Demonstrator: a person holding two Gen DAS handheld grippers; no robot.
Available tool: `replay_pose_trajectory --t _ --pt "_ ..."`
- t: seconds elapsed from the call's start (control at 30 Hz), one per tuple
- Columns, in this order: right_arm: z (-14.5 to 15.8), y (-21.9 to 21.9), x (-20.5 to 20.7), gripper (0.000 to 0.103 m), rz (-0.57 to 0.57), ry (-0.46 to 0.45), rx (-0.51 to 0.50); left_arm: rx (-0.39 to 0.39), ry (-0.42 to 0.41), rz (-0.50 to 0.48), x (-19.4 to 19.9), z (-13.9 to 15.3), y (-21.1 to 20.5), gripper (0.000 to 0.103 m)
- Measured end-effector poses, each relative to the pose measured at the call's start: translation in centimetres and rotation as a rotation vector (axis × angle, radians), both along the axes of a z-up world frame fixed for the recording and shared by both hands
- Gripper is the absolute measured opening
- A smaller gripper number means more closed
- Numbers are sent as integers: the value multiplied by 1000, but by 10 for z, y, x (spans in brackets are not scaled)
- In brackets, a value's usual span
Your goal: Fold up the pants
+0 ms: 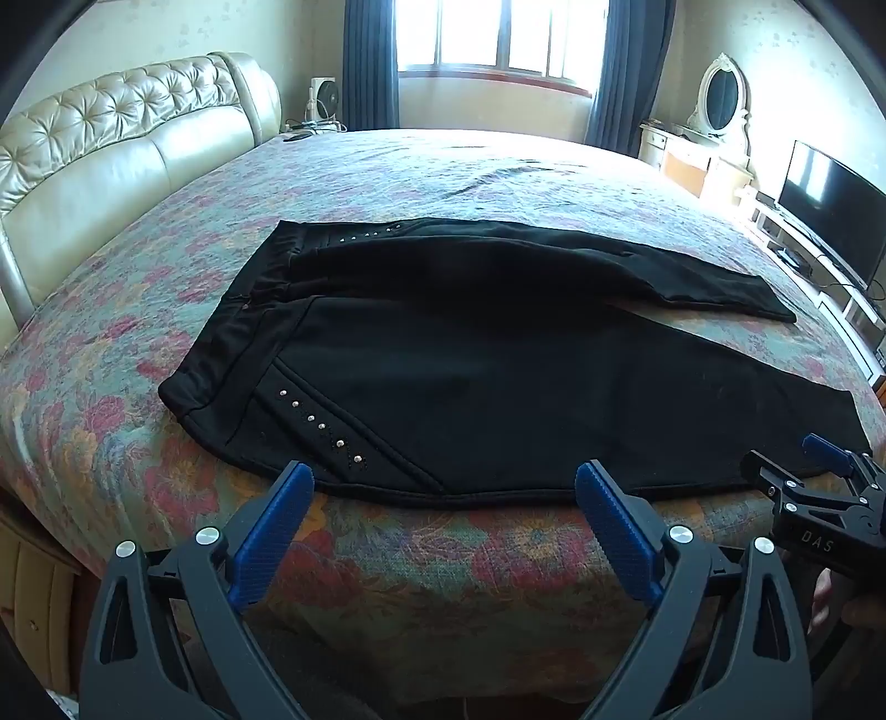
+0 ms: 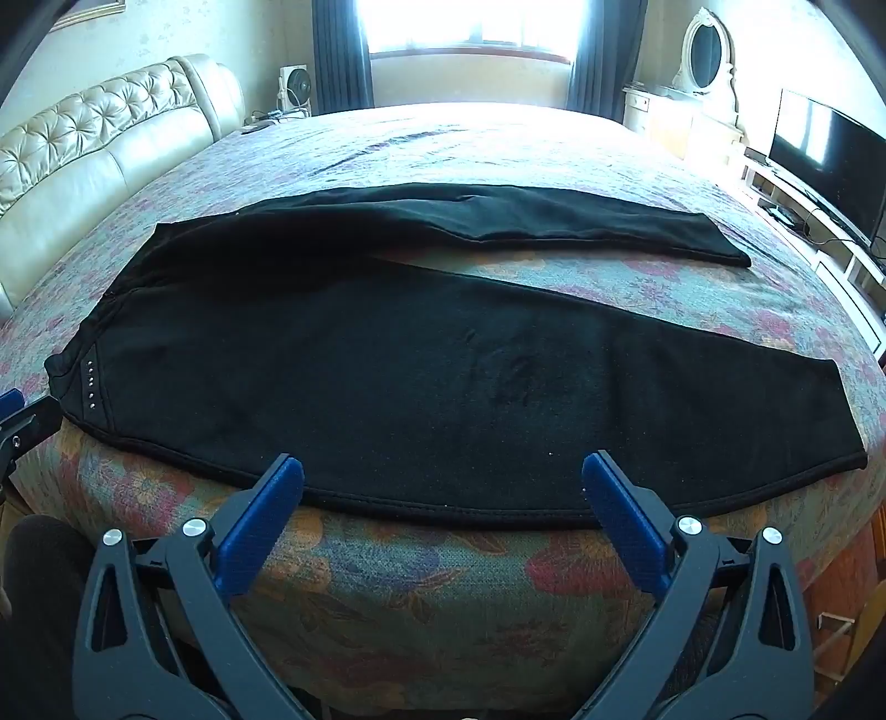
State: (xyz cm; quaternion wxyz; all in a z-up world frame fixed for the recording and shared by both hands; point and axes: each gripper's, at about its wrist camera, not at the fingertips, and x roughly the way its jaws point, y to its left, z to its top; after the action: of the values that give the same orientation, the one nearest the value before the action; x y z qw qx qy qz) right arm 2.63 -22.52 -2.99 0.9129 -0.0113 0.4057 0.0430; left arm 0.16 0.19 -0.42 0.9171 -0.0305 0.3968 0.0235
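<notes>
Black pants (image 1: pixel 470 365) lie flat on the bed, waistband to the left with silver studs near the pocket, two legs spread apart to the right. They also fill the right wrist view (image 2: pixel 443 376). My left gripper (image 1: pixel 446 487) is open and empty, just before the pants' near edge by the hip. My right gripper (image 2: pixel 443 479) is open and empty at the near edge of the closer leg; it also shows at the right in the left wrist view (image 1: pixel 797 471).
The bed has a floral cover (image 1: pixel 443 559) and a cream tufted headboard (image 1: pixel 111 144) at left. A TV (image 1: pixel 836 216) on a low stand and a dresser with an oval mirror (image 1: pixel 720 99) stand at right. A window with dark curtains (image 1: pixel 498 39) is behind.
</notes>
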Motion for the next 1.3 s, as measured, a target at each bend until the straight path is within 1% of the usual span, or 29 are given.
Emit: replay_pose_trajectory --t 0.23,0.33,0.43,0.83,0.9,1.03,1.07,1.13,1.2,1.23,1.3 --pt "-1 0 0 101 1 6 1 -3 4 -3 0 0 0 95" --pt "-1 0 0 101 1 7 3 -4 -2 8 -1 1 1 95" --pt "-1 0 1 101 1 8 3 -23 -16 28 -2 2 4 95" --pt "-5 -1 3 101 2 16 2 -36 7 22 2 -2 5 95" --pt "-6 -1 4 101 2 19 3 -47 34 6 6 -5 5 95" --pt "-8 0 6 101 2 23 0 -58 183 -59 22 -21 4 95" --pt "-9 0 7 101 2 27 1 -73 201 -65 23 -24 6 95" --pt "-11 0 10 101 1 36 4 -136 177 -82 23 -25 14 95" --pt "-13 0 13 101 4 44 5 -185 120 -135 28 -15 26 95" --pt "-13 0 15 101 6 48 3 -191 74 -146 34 -7 35 95" --pt "-13 1 19 101 13 54 -2 -163 -29 -114 52 12 59 95"
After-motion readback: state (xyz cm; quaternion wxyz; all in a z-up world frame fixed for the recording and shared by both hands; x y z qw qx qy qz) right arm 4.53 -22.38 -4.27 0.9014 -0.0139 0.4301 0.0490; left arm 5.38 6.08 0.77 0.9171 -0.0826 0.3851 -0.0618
